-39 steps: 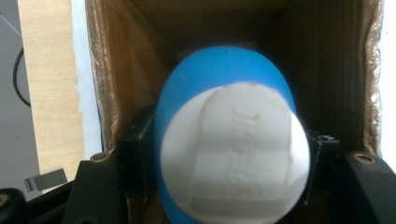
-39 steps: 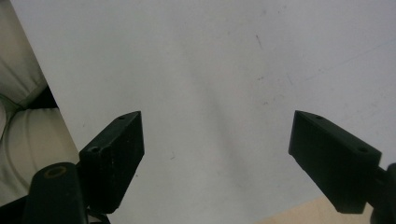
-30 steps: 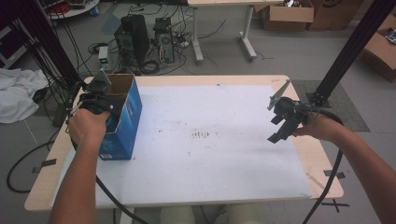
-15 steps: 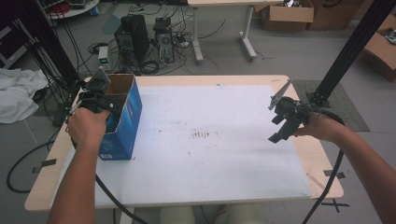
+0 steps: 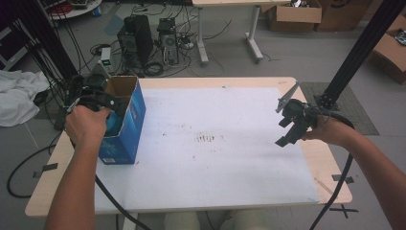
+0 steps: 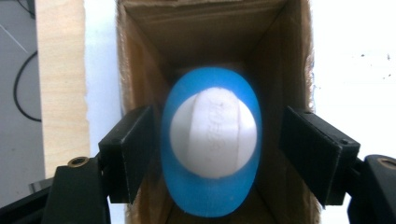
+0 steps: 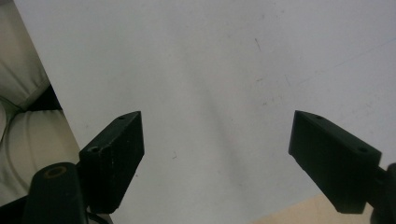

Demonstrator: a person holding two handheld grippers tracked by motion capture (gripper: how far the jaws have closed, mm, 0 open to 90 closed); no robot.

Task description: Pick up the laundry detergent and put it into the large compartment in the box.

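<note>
A tall blue cardboard box with an open top stands at the table's left edge. My left gripper hangs over its mouth. In the left gripper view it looks straight down into the brown inside of the box. There a blue bottle with a white cap stands upright between the jaws. The jaws have just been opening, and a gap shows on each side of the bottle. My right gripper hovers over the right side of the white mat, open and empty.
The white mat covers most of the wooden table. Faint brown marks sit at its middle. Cables trail from both grippers off the front edge. Computers, cartons and a black frame post stand on the floor beyond.
My left hand has lifted slightly above the box. The right hand has stayed where it was.
</note>
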